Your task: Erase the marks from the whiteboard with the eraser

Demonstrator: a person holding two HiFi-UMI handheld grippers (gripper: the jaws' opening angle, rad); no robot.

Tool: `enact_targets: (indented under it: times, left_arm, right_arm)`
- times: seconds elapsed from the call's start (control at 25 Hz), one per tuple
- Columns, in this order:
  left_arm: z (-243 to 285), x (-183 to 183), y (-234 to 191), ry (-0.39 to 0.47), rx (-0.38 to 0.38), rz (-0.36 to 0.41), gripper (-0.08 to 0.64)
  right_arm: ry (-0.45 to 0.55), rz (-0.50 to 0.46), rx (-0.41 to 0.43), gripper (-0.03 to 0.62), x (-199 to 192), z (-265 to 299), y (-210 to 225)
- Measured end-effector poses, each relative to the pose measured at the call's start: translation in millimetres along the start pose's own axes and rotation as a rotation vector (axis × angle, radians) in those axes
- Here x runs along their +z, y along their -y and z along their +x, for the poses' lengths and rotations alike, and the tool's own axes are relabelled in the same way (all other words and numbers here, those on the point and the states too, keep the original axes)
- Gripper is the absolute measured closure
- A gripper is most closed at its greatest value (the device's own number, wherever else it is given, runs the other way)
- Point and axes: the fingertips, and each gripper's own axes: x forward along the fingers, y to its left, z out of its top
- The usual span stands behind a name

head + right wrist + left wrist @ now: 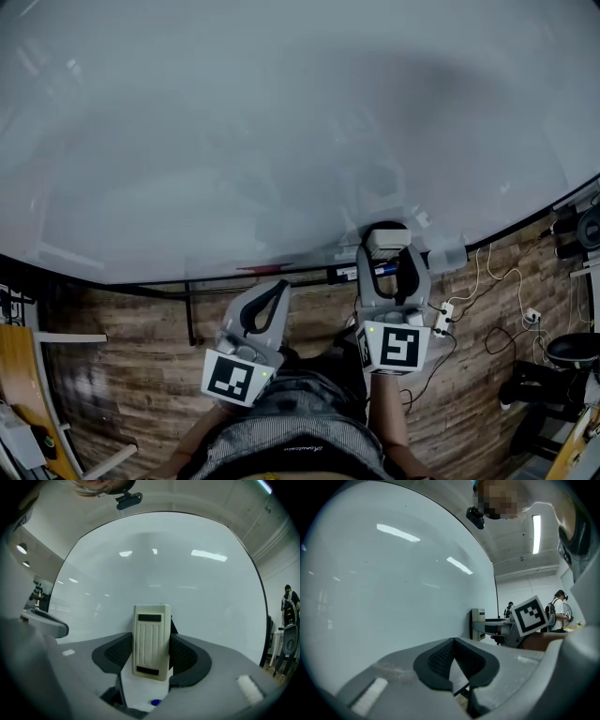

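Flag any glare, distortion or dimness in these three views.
Head view: dim and grey, the whiteboard bowed by the lens. Left gripper view: fisheye with black corners, ceiling-light streaks glaring on the board. Right gripper view: same vignette, fainter reflections, eraser sharp.

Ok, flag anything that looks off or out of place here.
Nothing stands out. The whiteboard looks clean, with no marks I can see. The eraser sits upright and straight in the right tool; the left tool is shut and empty. Cables trail loose on the floor at right.
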Motion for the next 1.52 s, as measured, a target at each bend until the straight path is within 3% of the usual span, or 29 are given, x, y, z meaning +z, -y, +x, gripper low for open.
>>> enact_targets:
  times: [0.2,0.44,0.68,1.16,1.52]
  left_arm:
    - [-36.2,-3.1,-24.3,0.002,0.043,-0.005,0.557]
    - [-73.0,-6.5,-48.2,0.001,0.100,-0.016,0.557]
    - [-90.4,-7.3,-57.0,0.023,0.104,0.032,0.557]
    - [-33.0,13.9,-24.4,0.038,0.114,-0.005,0.557]
    - [4.4,25.8,2.6,0.057,0.121,0.011,0.557]
  right_arm:
    - [0.009,-0.007,-0.003,0.341,1.9,0.7,-26.8]
    - [0.007,-0.003,-0.036,0.341,2.7,0.4,-29.4]
    - [0.017,-0.004,-0.060,0.341,2.6,-0.5,-30.8]
    - [-0.003,-0.014,0.029,0.339,1.8,1.1,-28.2]
    - [-0.007,-0.023,0.104,0.337,2.1,1.9,-29.2]
